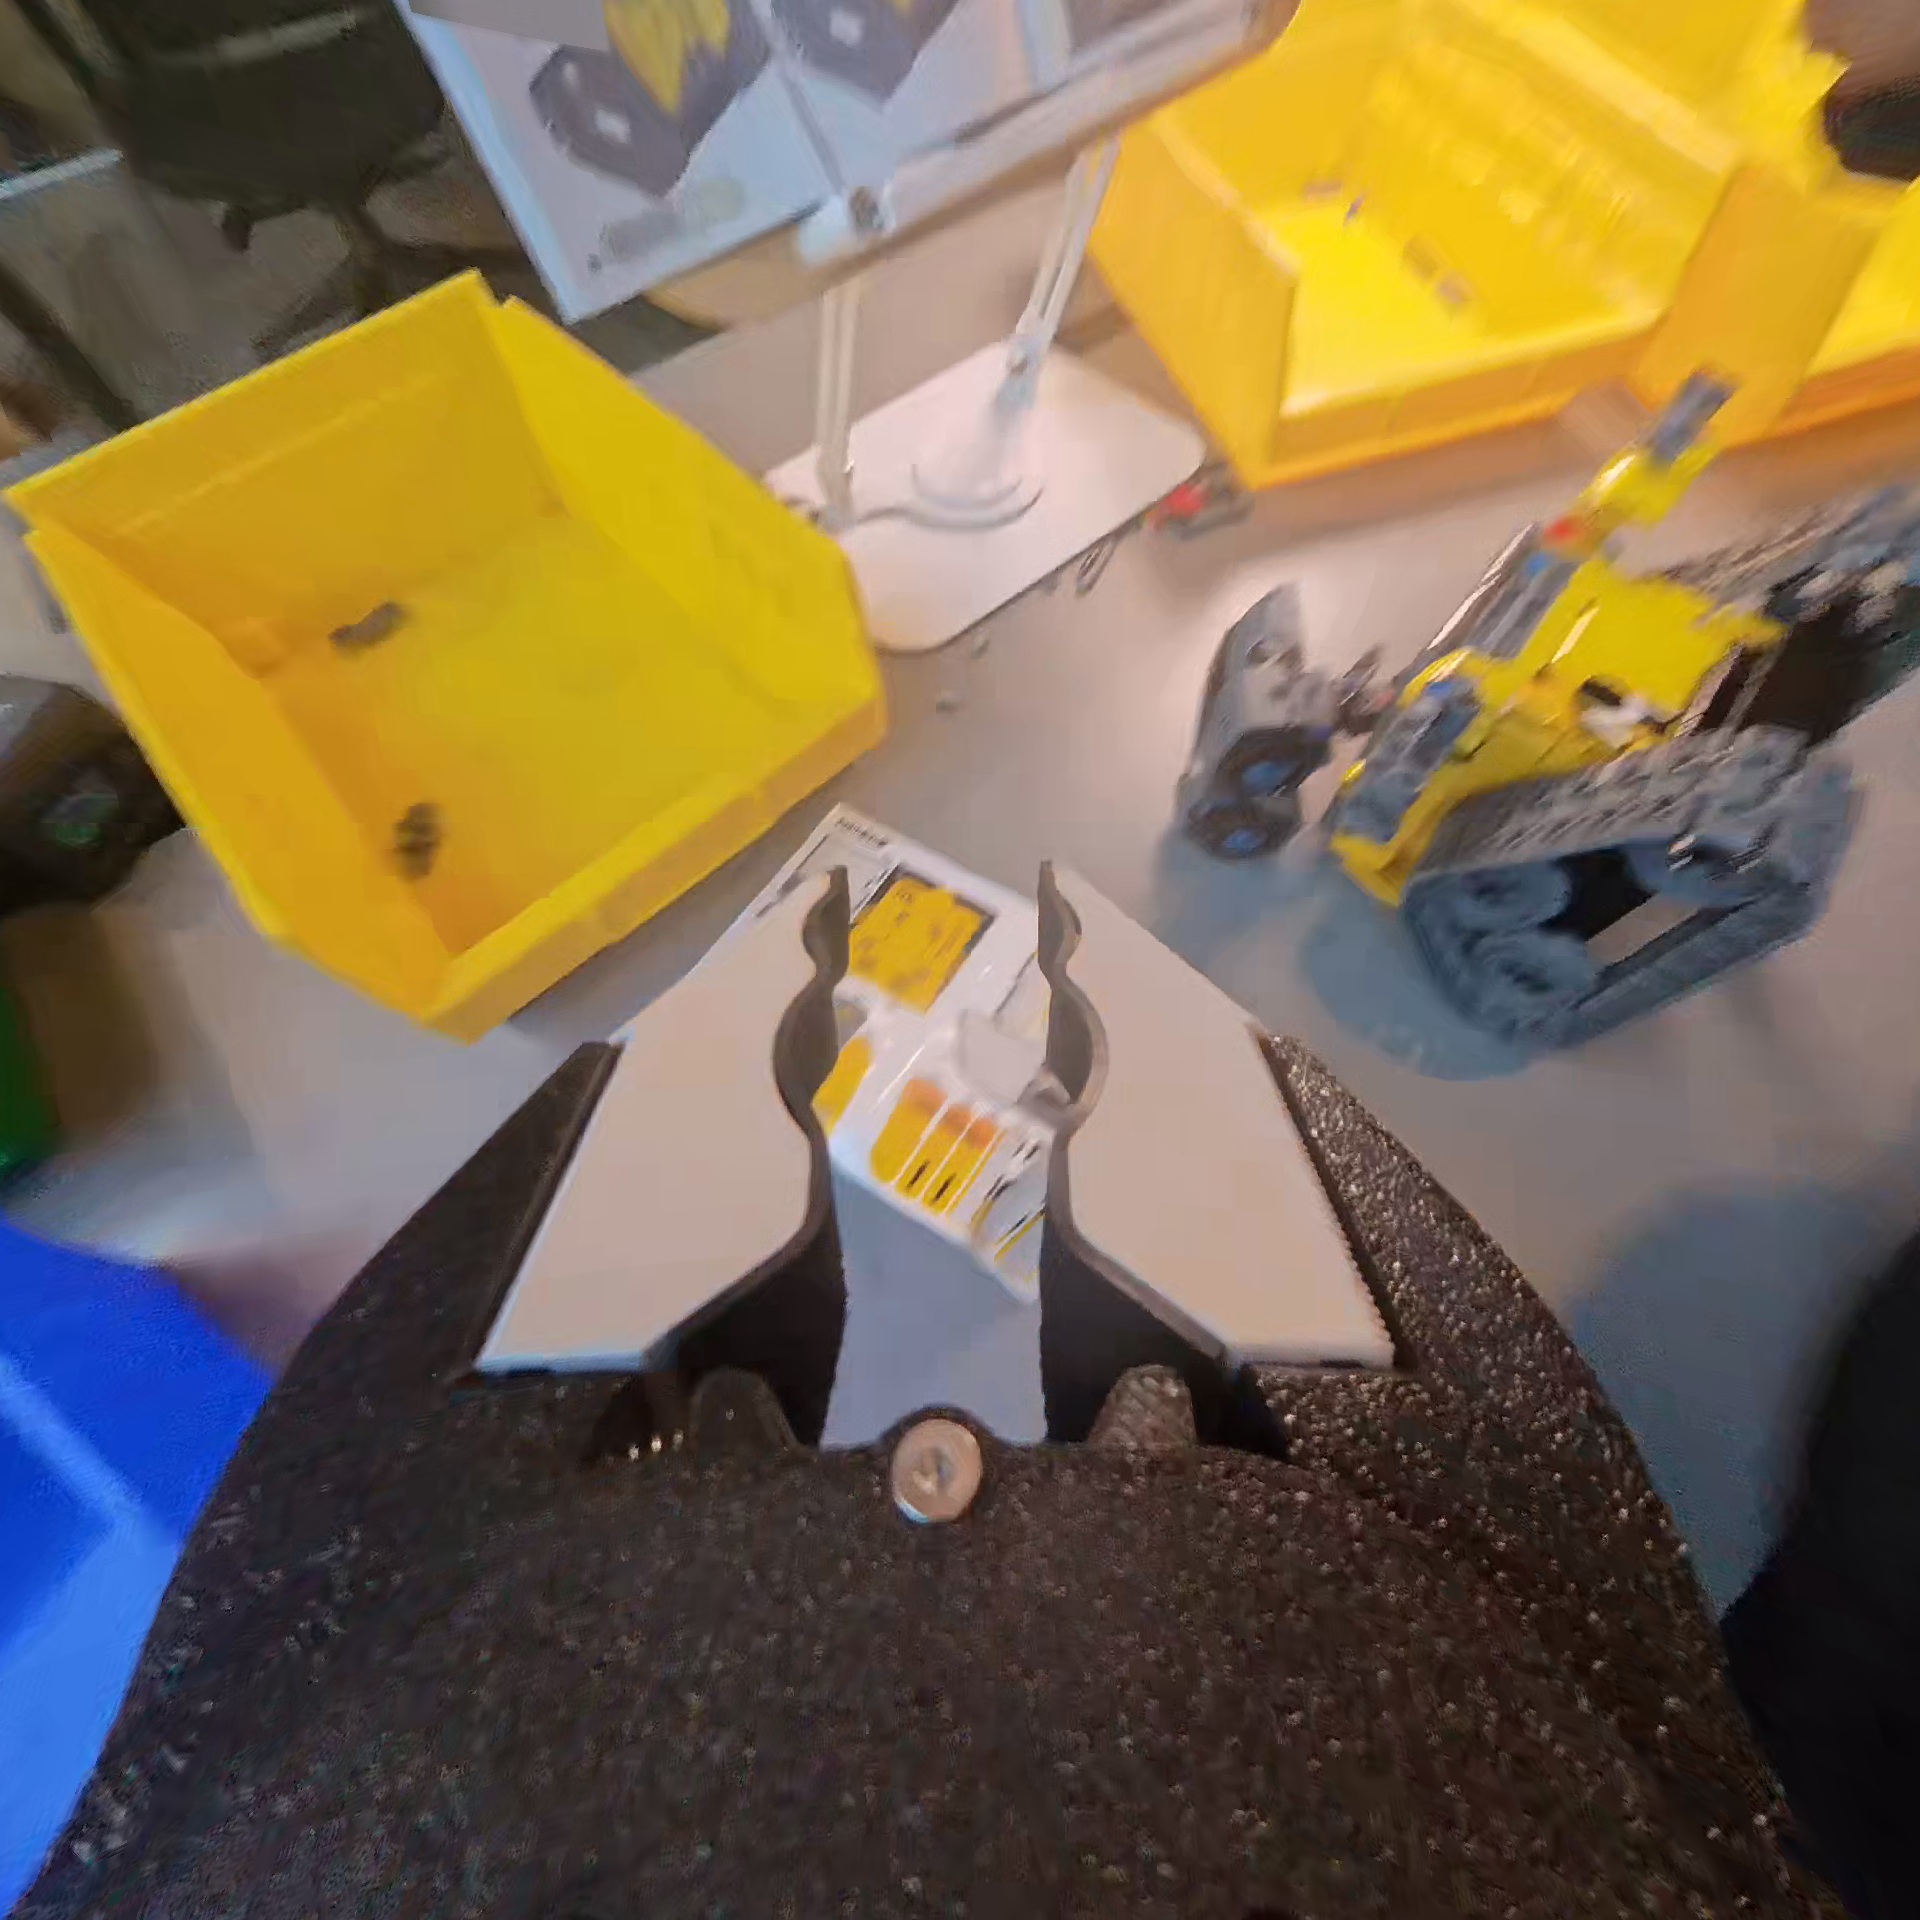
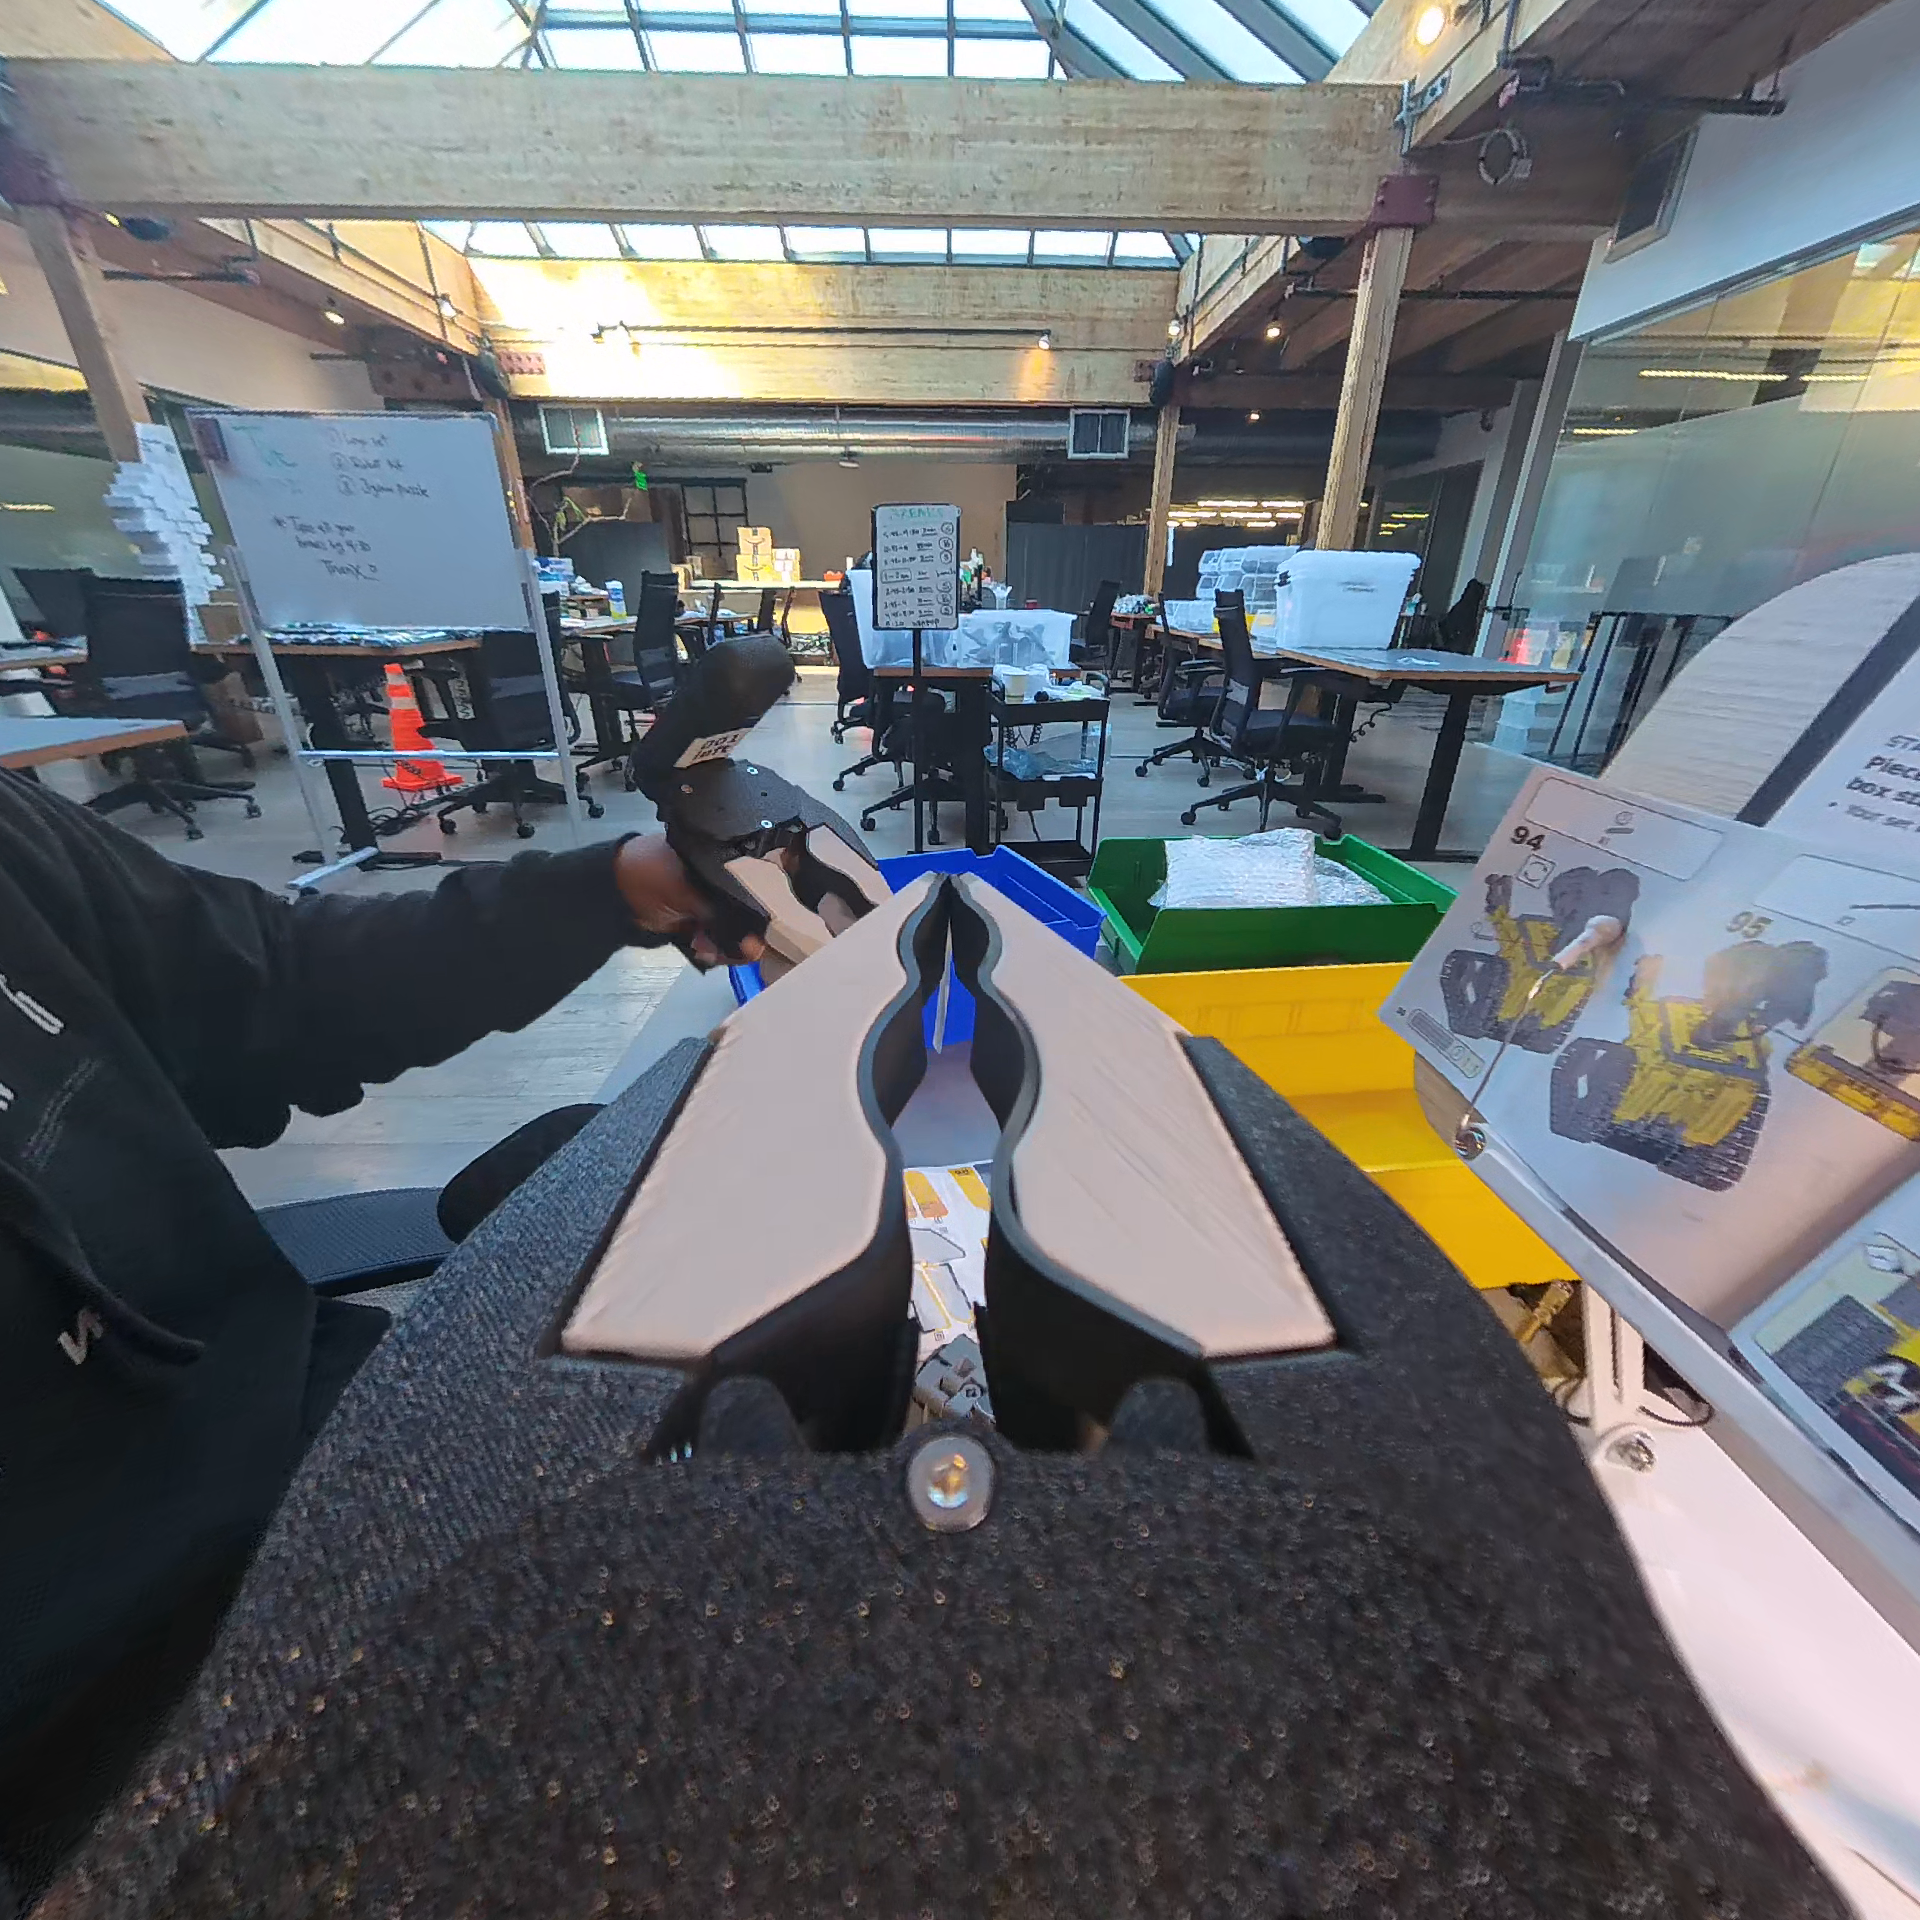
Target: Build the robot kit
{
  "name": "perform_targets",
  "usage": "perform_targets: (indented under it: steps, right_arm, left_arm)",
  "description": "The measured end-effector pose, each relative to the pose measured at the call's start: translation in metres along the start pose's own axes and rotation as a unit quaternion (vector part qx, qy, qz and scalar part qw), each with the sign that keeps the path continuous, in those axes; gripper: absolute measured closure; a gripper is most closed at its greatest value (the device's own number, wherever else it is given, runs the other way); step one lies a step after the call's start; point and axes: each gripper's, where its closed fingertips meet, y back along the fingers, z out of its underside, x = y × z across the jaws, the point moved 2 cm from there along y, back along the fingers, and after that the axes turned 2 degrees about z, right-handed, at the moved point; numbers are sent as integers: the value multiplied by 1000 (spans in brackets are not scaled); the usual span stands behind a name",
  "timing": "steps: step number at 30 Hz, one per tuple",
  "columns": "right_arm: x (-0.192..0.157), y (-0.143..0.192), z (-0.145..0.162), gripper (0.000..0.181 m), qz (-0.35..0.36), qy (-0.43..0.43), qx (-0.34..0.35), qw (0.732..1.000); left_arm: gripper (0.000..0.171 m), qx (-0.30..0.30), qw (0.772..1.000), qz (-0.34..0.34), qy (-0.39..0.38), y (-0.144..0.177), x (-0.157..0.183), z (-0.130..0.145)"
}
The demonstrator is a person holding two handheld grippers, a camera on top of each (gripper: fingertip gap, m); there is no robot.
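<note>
Left wrist view: a blue bin [image 1: 83, 1455] sits at 8 o'clock. A yellow bin [image 1: 312, 499] at 10 o'clock has its open front turned toward the person, likely for easy reach, and two small dark pieces [image 1: 416, 831] lie on its floor. The left gripper [image 1: 940, 883] hovers with its fingers spread and nothing between them. It is right over a printed sheet [image 1: 935, 1132] that lies flat on the worktop [image 1: 1455, 1247], probably so its parts can be picked off from above. At 12 o'clock a white stand [image 1: 997, 488] props a booklet [image 1: 665, 135] at a slant, seemingly so the pages face the sitter. At 2 o'clock a yellow and grey tracked model [image 1: 1538, 790] rests on the worktop, well apart from the gripper.

Right wrist view: a black sleeve [image 2: 312, 966] reaches in from 9 o'clock, its hand [image 2: 665, 894] gripping the left gripper's handle. The right gripper [image 2: 948, 888] is raised and level, with its tips pressed together. A thin pale strip [image 2: 940, 997] hangs in the gap just below them, seemingly pinched by its top edge so that it dangles free. A green bin [image 2: 1122, 914] stands at 1 o'clock.
</note>
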Motion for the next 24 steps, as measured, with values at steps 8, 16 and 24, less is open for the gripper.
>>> perform_targets:
  steps: [8, 16, 24]
  right_arm:
    - [-8, -15, 10, 181, -66, -85, 38, 993]
    - [-10, -22, 20, 181, -90, -122, 49, 987]
    - [3, -17, 25, 181, -93, -129, 58, 986]
  left_arm:
    - [145, 193, 939, 281, 45, -40, 89, -78]
    - [150, 246, 905, 345, -44, -69, 133, -135]
    - [164, 251, 909, 323, -76, -82, 124, -137]
